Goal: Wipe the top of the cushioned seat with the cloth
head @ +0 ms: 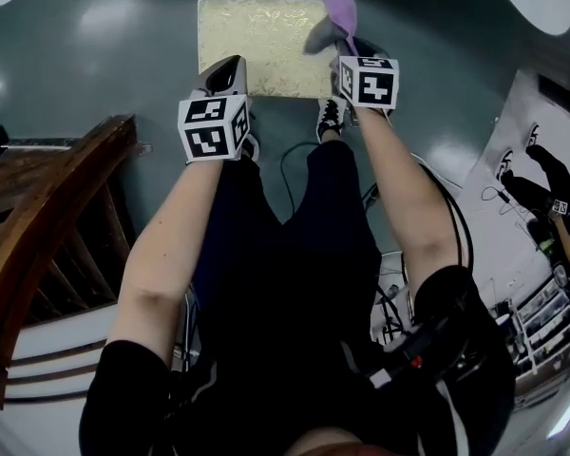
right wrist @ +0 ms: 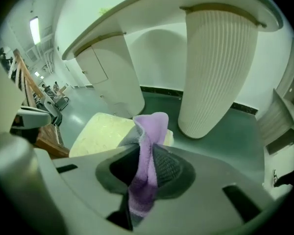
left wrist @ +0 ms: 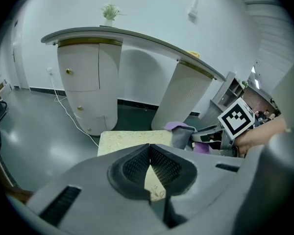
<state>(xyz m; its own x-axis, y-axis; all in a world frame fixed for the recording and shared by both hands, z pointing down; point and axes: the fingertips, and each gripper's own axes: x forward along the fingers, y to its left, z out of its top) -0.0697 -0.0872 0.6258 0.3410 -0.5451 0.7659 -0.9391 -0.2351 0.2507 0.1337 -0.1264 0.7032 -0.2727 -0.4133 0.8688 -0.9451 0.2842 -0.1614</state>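
- Left claw (left wrist: 148,150): its jaws are pressed together with nothing between them, and it is over the near left edge of the cushioned seat (head: 256,36).
- Right claw (right wrist: 146,168): clamped on a purple cloth (right wrist: 150,131) that sticks out past its tips, above the seat's right corner.
- Beyond both claws, a ribbed white pillar (right wrist: 218,67) stands on the green floor (head: 95,55).

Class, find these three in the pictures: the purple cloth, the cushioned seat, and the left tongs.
purple cloth (right wrist: 146,170), right gripper view, its pinched middle fold.
cushioned seat (head: 256,36), head view, middle of its patterned top.
left tongs (left wrist: 149,148), left gripper view, where the closed tips meet.
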